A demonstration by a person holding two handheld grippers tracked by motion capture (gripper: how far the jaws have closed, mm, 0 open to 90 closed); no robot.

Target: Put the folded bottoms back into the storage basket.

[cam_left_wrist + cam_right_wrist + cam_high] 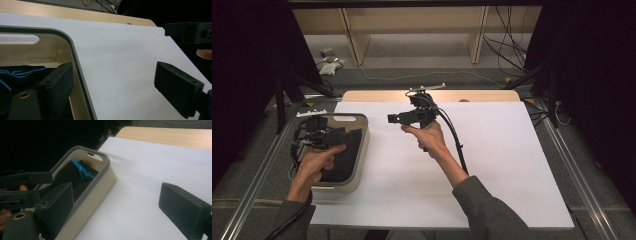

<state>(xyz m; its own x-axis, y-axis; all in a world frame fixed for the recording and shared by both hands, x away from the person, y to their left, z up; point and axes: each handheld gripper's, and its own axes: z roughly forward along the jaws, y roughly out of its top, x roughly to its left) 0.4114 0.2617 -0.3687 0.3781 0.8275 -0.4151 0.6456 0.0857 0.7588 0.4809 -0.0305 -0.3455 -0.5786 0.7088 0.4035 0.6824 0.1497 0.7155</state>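
A beige bin point(360, 150) with a grey rim is sitting at the left edge of the white tabletop point(492, 165), and everything here reads best from that bin. Inside it a black cloth point(72, 173) with thin blue lines is lying, filling the bottom.

The left hand-held gripper point(319, 132) is hanging right over the bin, its 2 jaws spread wide with nothing between them; in the left gripper view 1 jaw is sitting inside the bin just above the cloth and the other is out past the rim, over bare tabletop. The person's left hand point(314, 162) is gripping its handle over the bin's near half.

The right hand-held gripper point(404, 118) is being held in the air just to the right of the bin, pointing toward it, jaws also wide apart and empty. The cloth is lying ahead of it.
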